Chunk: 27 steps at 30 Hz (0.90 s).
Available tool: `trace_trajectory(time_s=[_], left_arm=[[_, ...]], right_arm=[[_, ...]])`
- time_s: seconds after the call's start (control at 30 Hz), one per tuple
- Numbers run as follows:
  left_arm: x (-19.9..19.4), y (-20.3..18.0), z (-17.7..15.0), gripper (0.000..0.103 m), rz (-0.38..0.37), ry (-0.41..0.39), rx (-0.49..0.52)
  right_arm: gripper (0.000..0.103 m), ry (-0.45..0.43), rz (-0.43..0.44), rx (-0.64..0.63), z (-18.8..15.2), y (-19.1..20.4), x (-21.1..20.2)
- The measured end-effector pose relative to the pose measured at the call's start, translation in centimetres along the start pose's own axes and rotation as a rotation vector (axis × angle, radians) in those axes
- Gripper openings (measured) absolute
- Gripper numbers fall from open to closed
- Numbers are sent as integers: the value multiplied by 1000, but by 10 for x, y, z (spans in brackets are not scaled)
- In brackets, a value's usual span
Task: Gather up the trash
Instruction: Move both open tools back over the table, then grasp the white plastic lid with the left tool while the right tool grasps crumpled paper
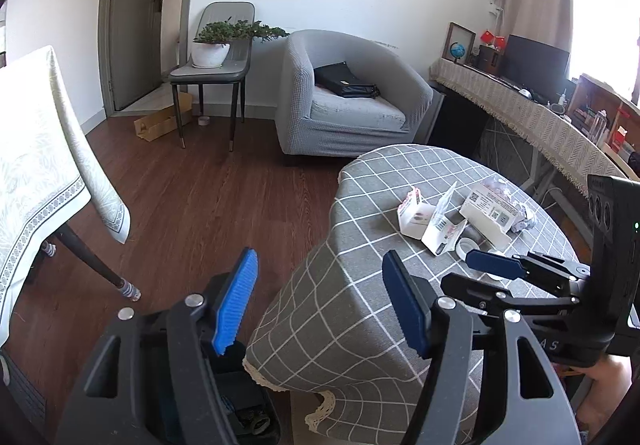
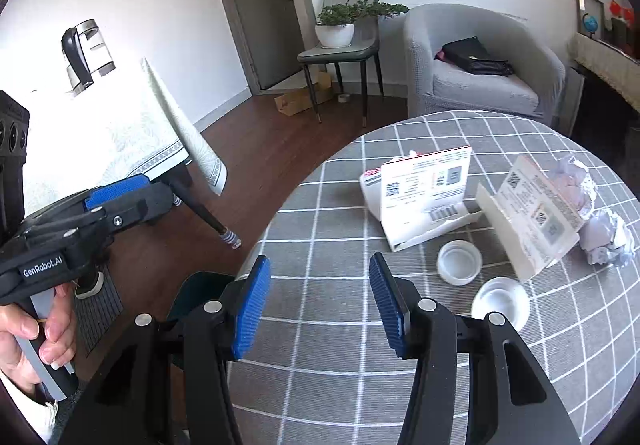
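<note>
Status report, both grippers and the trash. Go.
Left gripper open, empty, off the table edge. Right gripper open, empty, over the tablecloth. Cartons, caps, crumpled paper uncollected. Nothing in the way.

Black-framed left gripper [image 2: 116, 193] and right gripper [image 2: 320, 305] are showing ribbed blue pads, silver screws, "GenRobot.AI" lettering at lower left.

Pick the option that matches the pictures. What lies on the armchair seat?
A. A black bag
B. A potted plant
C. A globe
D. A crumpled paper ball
A: a black bag lies on the seat of the grey armchair; the potted plant stands on the chair beside it, and the crumpled paper is on the checked table.
</note>
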<state>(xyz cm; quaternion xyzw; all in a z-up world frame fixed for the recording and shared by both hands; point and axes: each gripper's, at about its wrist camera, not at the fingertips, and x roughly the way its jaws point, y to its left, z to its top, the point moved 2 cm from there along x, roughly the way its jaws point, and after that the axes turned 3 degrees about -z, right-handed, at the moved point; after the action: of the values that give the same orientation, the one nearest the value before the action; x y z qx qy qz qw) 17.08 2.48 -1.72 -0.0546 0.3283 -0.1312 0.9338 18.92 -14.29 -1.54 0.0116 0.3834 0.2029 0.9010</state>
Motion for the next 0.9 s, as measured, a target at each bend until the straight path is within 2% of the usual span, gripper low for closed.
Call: trace_trajectory(time_s=[0.47, 0.7, 0.8, 0.9], left_arm=[[42, -67, 1, 70, -101, 69, 122], [61, -105, -5, 70, -177, 126, 179], [73, -122, -12, 70, -241, 172, 200], [83, -136, -15, 71, -263, 191, 214]], right_arm=[[52, -22, -113, 40, 14, -84, -22], [52, -50, -174, 100, 16, -135, -42], [52, -62, -191, 133, 12, -154, -50], [60, -69, -214, 160, 7, -169, -54]])
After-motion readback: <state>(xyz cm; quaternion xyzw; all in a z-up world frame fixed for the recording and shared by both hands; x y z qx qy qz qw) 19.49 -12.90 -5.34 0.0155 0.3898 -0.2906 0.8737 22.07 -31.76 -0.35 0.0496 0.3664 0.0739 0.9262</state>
